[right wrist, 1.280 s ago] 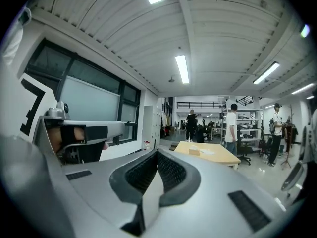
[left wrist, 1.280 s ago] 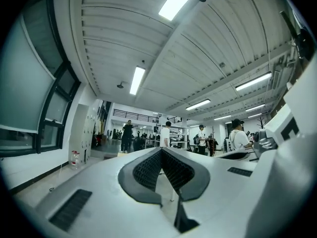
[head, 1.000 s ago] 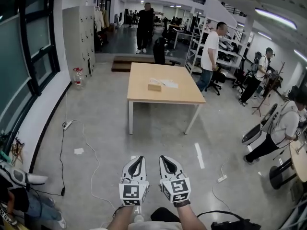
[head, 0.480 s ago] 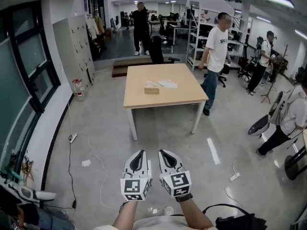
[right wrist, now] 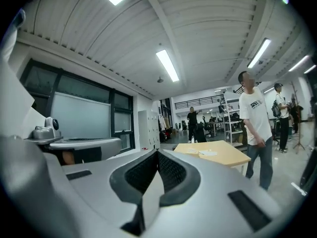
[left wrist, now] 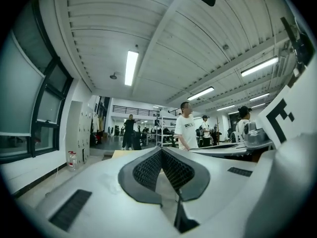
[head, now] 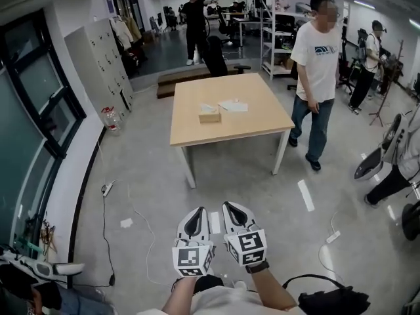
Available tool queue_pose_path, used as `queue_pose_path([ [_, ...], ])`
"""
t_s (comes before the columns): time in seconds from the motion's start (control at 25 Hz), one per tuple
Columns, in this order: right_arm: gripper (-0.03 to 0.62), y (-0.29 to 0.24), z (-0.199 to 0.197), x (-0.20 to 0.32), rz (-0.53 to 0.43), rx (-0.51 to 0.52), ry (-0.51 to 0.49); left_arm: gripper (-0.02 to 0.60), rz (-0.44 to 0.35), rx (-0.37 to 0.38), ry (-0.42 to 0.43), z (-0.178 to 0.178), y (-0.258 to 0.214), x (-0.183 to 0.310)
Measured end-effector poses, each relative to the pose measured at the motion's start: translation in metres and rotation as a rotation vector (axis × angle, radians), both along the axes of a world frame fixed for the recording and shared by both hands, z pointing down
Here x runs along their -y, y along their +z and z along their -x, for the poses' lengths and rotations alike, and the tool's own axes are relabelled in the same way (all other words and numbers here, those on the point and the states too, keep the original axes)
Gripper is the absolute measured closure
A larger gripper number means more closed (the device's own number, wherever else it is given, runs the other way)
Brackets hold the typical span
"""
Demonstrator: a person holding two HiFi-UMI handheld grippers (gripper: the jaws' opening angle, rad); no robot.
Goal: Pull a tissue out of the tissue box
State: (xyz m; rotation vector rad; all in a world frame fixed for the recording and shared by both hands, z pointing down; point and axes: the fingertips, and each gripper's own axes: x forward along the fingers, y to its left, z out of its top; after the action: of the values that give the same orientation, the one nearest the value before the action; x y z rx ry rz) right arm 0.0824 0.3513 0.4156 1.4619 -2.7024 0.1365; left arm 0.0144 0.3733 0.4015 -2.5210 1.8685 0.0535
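Head view: at the bottom edge two bare forearms are being held out side by side, the left forearm [head: 178, 298] and the right forearm [head: 270, 290] running forward over the grey floor [head: 157, 176]. The left gripper [head: 195, 212] and the right gripper [head: 232, 209] are being carried close together and roughly parallel, both pointed ahead toward the table, with the marker cubes [head: 192, 258] turned up to the camera. Neither gripper is being tilted noticeably downward.

In the left gripper view the left gripper [left wrist: 161, 150] is being shown with its ribbed pads pressed together at the tip and nothing between them. In the right gripper view the right gripper [right wrist: 157, 153] is likewise being shown closed and empty, its pads meeting at the tip.

Farther on, well apart from both grippers, a wooden table [head: 252, 125] is being seen on white legs. The tissue box [head: 209, 115] is lying on its top, left of centre, almost straight ahead of the closed tips. Just beside the box, to its right, some white sheets [head: 233, 105] are lying flat.

A person in a white shirt [head: 317, 58] is standing beside the table's right edge. Beyond, a person in black [head: 195, 18] is being seen near a dark chair [head: 215, 52].
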Motion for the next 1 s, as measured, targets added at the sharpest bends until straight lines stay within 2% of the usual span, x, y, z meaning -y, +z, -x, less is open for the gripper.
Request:
queue_pose_path([
  [0.16, 0.597, 0.004, 0.022, 0.054, -0.008, -0.031, 0.008, 0.580, -0.020, -0.034, 0.003, 0.026, -0.001, 0.055],
  [0.28, 0.597, 0.005, 0.053, 0.099, -0.014, -0.069, 0.004, 0.580, -0.035, -0.071, -0.001, 0.057, -0.002, 0.101],
  [0.48, 0.597, -0.028, 0.107, 0.160, -0.105, -0.094, -0.015, 0.580, -0.101, -0.117, 0.013, 0.108, -0.027, 0.172],
  [0.6, 0.596, -0.031, 0.128, 0.188, -0.118, -0.106, 0.004, 0.580, -0.124, -0.141, 0.009, 0.140, -0.035, 0.202],
  [0.76, 0.597, -0.010, 0.150, 0.219, -0.069, -0.132, 0.004, 0.580, -0.065, -0.180, -0.005, 0.170, -0.013, 0.231],
  [1.0, 0.597, -0.002, 0.170, 0.264, -0.048, -0.115, -0.022, 0.580, -0.014, -0.163, -0.020, 0.184, 0.006, 0.277],
])
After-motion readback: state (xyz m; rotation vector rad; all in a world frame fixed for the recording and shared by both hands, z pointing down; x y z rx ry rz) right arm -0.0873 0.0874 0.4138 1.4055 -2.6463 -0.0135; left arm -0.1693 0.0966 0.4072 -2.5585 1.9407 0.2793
